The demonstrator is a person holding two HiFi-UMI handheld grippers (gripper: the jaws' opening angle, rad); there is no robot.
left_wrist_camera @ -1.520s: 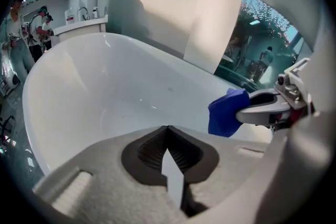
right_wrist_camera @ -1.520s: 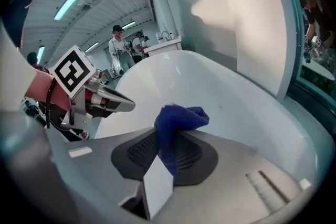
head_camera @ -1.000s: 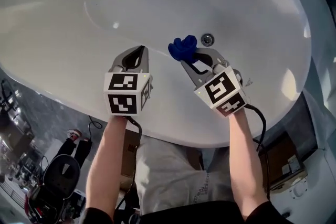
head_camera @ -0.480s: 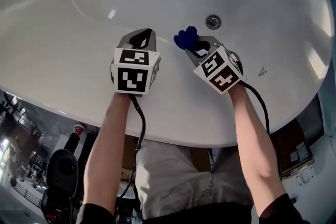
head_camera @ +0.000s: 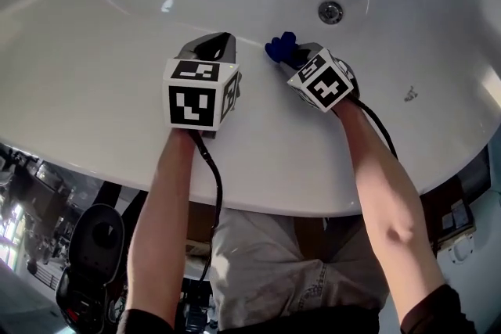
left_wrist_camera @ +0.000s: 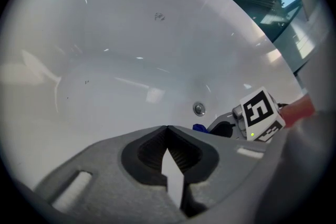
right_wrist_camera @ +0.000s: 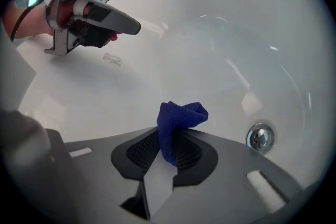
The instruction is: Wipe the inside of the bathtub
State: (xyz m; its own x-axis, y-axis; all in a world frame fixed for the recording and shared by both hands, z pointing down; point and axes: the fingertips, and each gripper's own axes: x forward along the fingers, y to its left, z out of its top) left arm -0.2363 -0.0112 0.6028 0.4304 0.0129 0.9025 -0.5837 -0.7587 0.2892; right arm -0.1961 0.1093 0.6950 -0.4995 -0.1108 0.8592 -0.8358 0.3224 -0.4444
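As both grippers have pushed farther in over the near rim this last second, the right gripper [head_camera: 293,56], jaws clenched on the blue cloth [head_camera: 280,48], now tips down toward the bathtub [head_camera: 117,27] wall, near-left of the drain [head_camera: 330,11]. Left gripper [head_camera: 210,48] jaws are pressed together with nothing between them. Wiping looks about to start; I can't confirm cloth contact.

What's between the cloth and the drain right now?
Nothing: only bare white tub lies between the cloth and the drain, as the right gripper view shows.
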